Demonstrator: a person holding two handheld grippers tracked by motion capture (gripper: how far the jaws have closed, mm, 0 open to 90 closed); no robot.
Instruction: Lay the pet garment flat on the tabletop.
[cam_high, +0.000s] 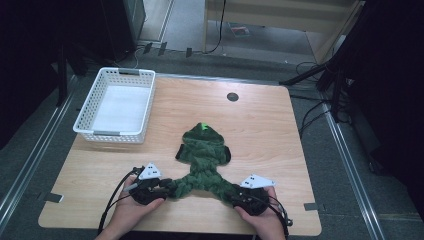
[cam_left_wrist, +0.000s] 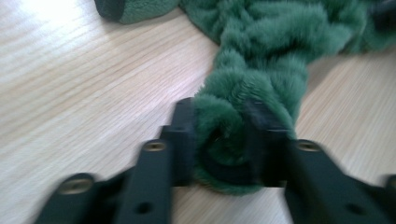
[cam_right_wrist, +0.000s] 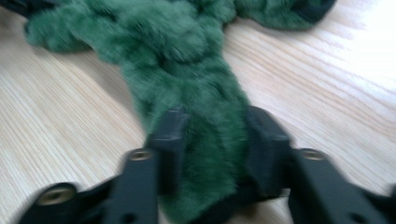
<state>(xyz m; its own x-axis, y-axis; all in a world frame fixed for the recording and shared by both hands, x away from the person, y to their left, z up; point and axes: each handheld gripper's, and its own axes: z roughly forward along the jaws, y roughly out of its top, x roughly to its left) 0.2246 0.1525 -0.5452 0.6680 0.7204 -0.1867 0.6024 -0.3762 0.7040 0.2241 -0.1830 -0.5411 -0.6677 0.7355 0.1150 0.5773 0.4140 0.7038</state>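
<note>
A small fuzzy green garment (cam_high: 202, 150) with a hood and black cuffs lies flat on the wooden table (cam_high: 270, 130), hood toward the far side. Its two lower legs spread toward the near edge. My left gripper (cam_high: 167, 185) is shut on the end of the left leg; in the left gripper view the green fleece (cam_left_wrist: 261, 42) bunches up between the jaws of the left gripper (cam_left_wrist: 224, 140). My right gripper (cam_high: 235, 196) is shut on the right leg, and the right gripper view has the fleece (cam_right_wrist: 177, 42) squeezed between the pads of the right gripper (cam_right_wrist: 215, 140).
A white slotted basket (cam_high: 90, 127) stands at the table's far left corner. A round cable hole (cam_high: 232, 97) sits near the far edge. Bare wood lies to the right of the garment. Cables trail from both grippers over the near edge.
</note>
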